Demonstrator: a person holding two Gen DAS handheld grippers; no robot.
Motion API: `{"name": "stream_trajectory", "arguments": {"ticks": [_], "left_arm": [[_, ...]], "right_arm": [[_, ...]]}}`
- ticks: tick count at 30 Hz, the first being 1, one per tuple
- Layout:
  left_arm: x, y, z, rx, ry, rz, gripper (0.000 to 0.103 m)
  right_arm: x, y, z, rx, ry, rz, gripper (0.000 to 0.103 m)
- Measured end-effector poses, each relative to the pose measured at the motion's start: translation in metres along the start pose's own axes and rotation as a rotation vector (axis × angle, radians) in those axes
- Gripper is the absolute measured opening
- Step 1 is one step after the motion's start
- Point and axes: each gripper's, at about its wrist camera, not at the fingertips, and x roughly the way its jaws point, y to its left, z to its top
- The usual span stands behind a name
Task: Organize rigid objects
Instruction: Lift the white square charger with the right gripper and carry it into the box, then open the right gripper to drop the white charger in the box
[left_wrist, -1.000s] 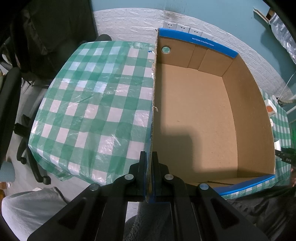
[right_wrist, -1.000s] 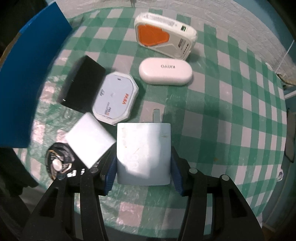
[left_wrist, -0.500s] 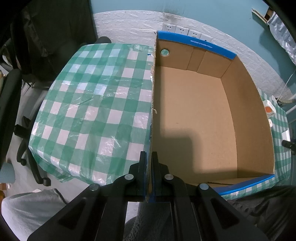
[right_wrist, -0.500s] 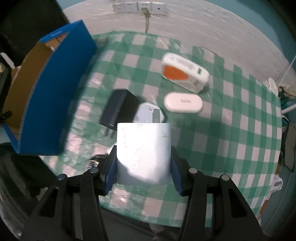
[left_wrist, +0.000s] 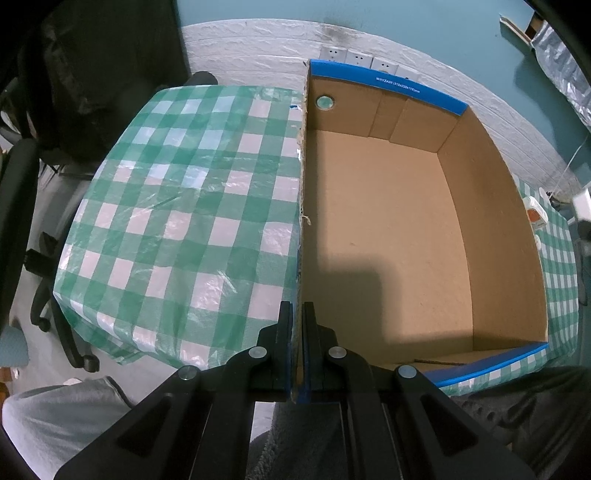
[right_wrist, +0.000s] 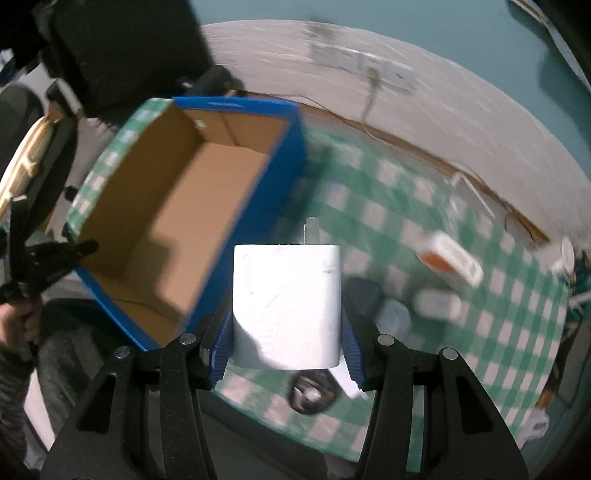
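Left claw (left_wrist: 296, 332): pinching the box (left_wrist: 388, 236) wall
Right claw (right_wrist: 286, 314): clamps white charger (right_wrist: 286, 306), raised beside the box
Table (right_wrist: 388, 229): blurred, maybe 5 small devices
Box: nothing inside

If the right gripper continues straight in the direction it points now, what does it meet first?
Probably the checked tablecloth just right of the cardboard box, not the box itself. The right gripper holds the white charger, whose prongs lead. The picture is blurred, so depth is uncertain.
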Motion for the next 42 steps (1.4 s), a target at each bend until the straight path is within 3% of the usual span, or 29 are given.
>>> {"name": "stream_trajectory", "arguments": {"ticks": [8,15,28,42], "left_arm": [[0.001,-0.002,-0.001,0.006,0.005,0.003,0.004],[0.002,0.000,-0.001,0.006,0.008,-0.002,0.004],[0.003,-0.001,0.000,0.005,0.011,-0.001,0.004],[0.004,-0.003,-0.001,0.006,0.018,0.003,0.004]], "right_arm": [[0.026,0.066,0.040,-0.110,0.026,0.043,0.052],[0.066,0.100,0.044,-0.162,0.105,0.050,0.052],[0.113,0.107,0.014,-0.140,0.239,0.009,0.052],[0.110,0.113,0.005,-0.133,0.245,0.006,0.052]]}}
